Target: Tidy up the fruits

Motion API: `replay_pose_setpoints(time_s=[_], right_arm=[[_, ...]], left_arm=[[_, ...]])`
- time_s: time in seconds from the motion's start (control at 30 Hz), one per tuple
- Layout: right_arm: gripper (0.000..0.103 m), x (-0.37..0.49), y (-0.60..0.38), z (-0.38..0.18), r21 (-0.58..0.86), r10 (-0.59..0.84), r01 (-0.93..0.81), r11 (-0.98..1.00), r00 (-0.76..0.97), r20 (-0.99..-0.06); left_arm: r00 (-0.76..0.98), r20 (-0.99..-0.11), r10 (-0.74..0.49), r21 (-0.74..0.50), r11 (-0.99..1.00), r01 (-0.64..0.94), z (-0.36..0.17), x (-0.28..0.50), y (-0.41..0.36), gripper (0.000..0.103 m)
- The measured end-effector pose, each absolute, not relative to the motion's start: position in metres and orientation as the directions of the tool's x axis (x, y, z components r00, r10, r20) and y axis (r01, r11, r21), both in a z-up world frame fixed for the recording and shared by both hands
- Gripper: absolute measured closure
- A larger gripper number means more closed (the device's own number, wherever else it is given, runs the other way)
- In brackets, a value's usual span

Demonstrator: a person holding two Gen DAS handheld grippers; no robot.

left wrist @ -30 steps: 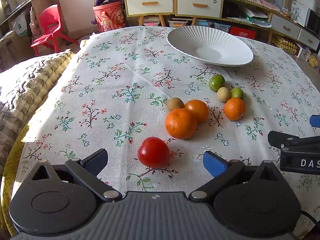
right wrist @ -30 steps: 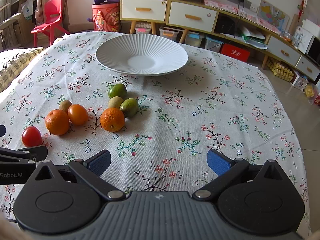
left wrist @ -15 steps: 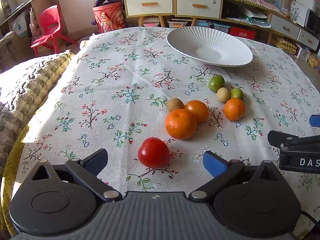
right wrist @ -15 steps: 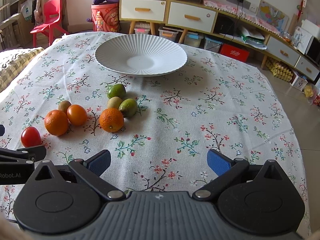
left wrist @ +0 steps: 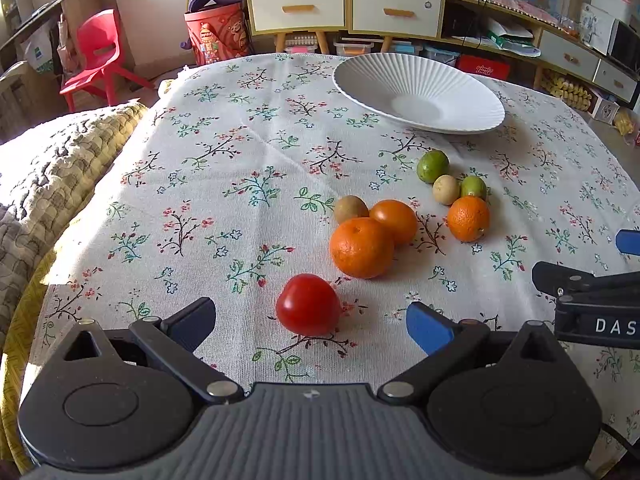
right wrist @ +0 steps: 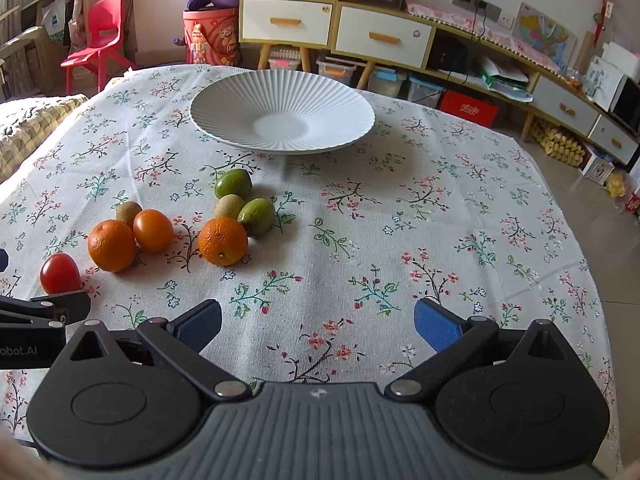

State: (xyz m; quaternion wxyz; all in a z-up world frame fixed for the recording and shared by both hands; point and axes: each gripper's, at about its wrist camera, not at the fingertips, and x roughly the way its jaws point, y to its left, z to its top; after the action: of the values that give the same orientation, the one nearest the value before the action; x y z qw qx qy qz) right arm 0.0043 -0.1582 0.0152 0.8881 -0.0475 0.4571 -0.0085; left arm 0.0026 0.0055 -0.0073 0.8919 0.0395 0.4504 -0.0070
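Note:
A red tomato (left wrist: 308, 305) lies on the floral tablecloth between the open fingers of my left gripper (left wrist: 310, 326); it also shows in the right wrist view (right wrist: 60, 273). Beyond it lie a large orange (left wrist: 361, 247), a smooth orange fruit (left wrist: 394, 221), a brown kiwi (left wrist: 350, 209), another orange (left wrist: 468, 218), two green fruits (left wrist: 433, 165) and a pale kiwi (left wrist: 446, 189). An empty white ribbed plate (left wrist: 416, 98) stands at the far side. My right gripper (right wrist: 318, 326) is open and empty over bare cloth, right of the fruit.
The table's left edge meets a quilted yellow cushion (left wrist: 52, 168). A red chair (left wrist: 98, 54), a red bin (left wrist: 214, 34) and low cabinets (left wrist: 344, 10) stand behind the table. The right gripper's body (left wrist: 592, 304) shows at the left view's right edge.
Almost nothing differs; the right wrist view has shifted very slightly, so the fruit and plate sit a touch further left in it. Both grippers stay open.

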Motion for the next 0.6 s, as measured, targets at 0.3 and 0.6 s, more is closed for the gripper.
replay_pose_setpoints(time_s=[0.3, 0.6], right_arm=[[0.0, 0.003, -0.156, 0.015, -0.067, -0.013, -0.066, 0.996, 0.605, -0.796], [0.0, 0.008, -0.152, -0.008, -0.026, 0.055, -0.132, 0.991, 0.571, -0.819]], left_arm=[[0.594, -0.804, -0.031, 0.047, 0.992, 0.115, -0.011, 0.001, 0.006, 0.011], [0.567, -0.817, -0.107, -0.013, 0.986, 0.167, -0.025, 0.001, 0.016, 0.017]])
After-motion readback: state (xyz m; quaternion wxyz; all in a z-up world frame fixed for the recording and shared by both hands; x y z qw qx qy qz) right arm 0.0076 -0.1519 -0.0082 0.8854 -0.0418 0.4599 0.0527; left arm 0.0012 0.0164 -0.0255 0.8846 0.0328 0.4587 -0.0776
